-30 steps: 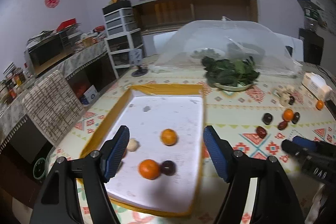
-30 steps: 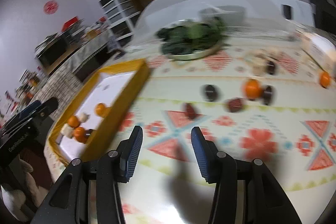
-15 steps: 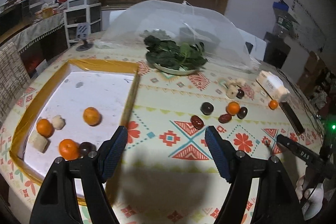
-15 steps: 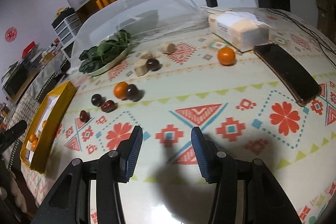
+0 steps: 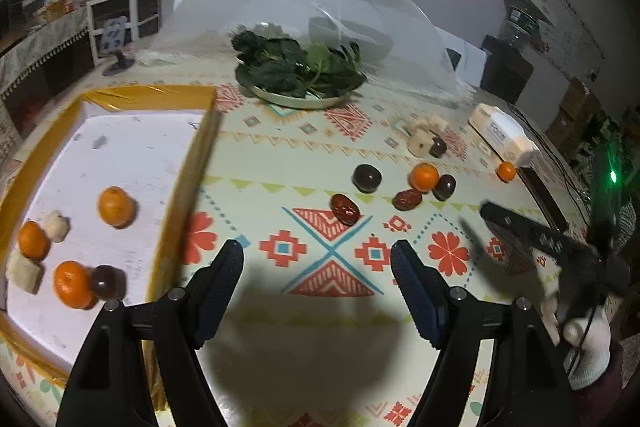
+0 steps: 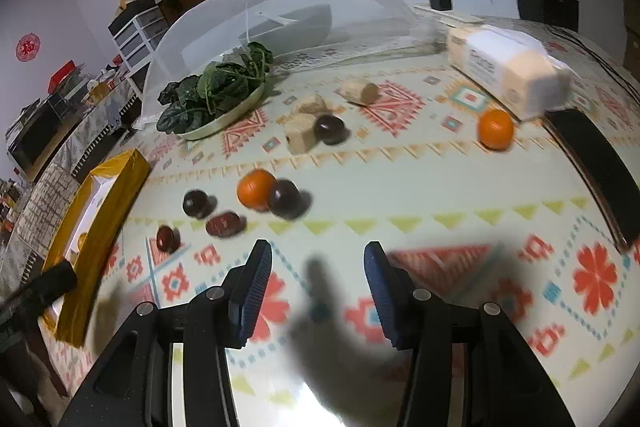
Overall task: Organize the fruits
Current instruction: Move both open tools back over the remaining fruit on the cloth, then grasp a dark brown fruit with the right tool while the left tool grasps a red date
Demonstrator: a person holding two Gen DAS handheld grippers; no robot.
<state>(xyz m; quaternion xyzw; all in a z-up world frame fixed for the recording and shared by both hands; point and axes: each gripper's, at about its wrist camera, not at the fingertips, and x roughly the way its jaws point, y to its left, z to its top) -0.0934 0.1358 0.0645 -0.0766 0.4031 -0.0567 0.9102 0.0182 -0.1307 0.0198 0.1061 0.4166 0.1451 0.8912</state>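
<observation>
A yellow-rimmed white tray (image 5: pixel 132 95) at the left holds three tangerines (image 5: pixel 116 207), a dark plum (image 5: pixel 105 281) and pale chunks (image 5: pixel 56 225). Loose fruit lies on the patterned tablecloth: a red date (image 5: pixel 345 209), a dark plum (image 5: pixel 366 178), a tangerine (image 5: pixel 425 177) and a far tangerine (image 6: pixel 495 129). My left gripper (image 5: pixel 317 265) is open and empty above the cloth, short of the date. My right gripper (image 6: pixel 318 263) is open and empty, short of the tangerine (image 6: pixel 255 188) and plum (image 6: pixel 285 199). It shows in the left wrist view (image 5: pixel 532 231).
A plate of dark greens (image 5: pixel 298 71) sits by a mesh food cover (image 5: pixel 320 11) at the back. A white packet (image 6: pixel 506 71) and a black phone (image 6: pixel 596 171) lie at the right. Pale chunks and a plum (image 6: pixel 316 129) lie mid-table.
Both grippers have swung right, away from the tray and over the loose fruit on the cloth. Both stay open and empty.
</observation>
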